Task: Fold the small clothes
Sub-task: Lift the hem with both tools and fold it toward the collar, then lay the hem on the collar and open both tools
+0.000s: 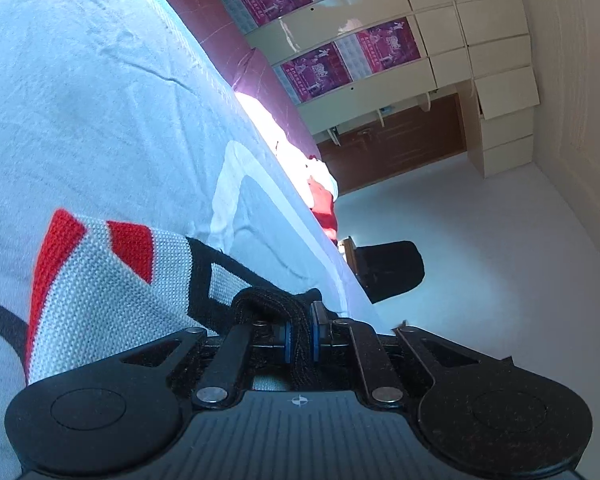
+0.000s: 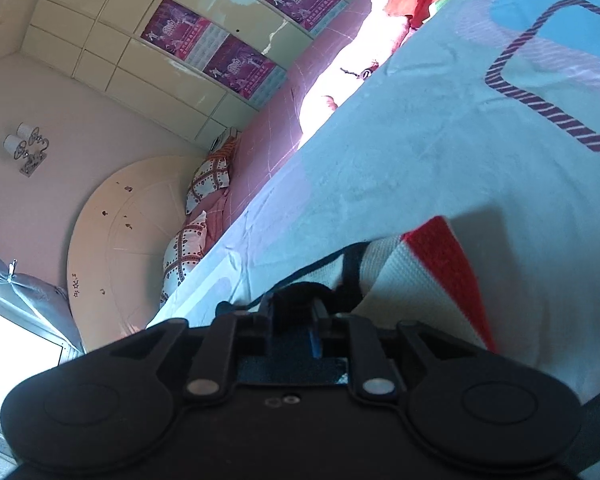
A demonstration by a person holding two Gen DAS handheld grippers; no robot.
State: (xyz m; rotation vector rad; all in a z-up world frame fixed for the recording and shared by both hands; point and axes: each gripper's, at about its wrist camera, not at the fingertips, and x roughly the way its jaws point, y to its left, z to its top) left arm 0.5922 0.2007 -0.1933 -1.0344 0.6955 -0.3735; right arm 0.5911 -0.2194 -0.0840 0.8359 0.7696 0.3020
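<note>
A small knitted garment [image 1: 100,276], white with red patches and black trim, lies on the light blue bedsheet [image 1: 80,100]. My left gripper [image 1: 299,334] is shut on its black ribbed edge, which bunches between the blue pads [image 1: 287,340]. In the right wrist view the same garment [image 2: 416,280] hangs to the right of my right gripper [image 2: 300,320], which is shut on its black edge. Both views are strongly tilted.
A pink bed [image 2: 268,136] with patterned pillows [image 2: 208,180] lies beyond the sheet. Red and white clothes [image 1: 322,196] are piled at the sheet's far edge. A cream wardrobe with magenta posters [image 1: 324,68] stands behind. A black object [image 1: 392,268] sits beyond the sheet's edge.
</note>
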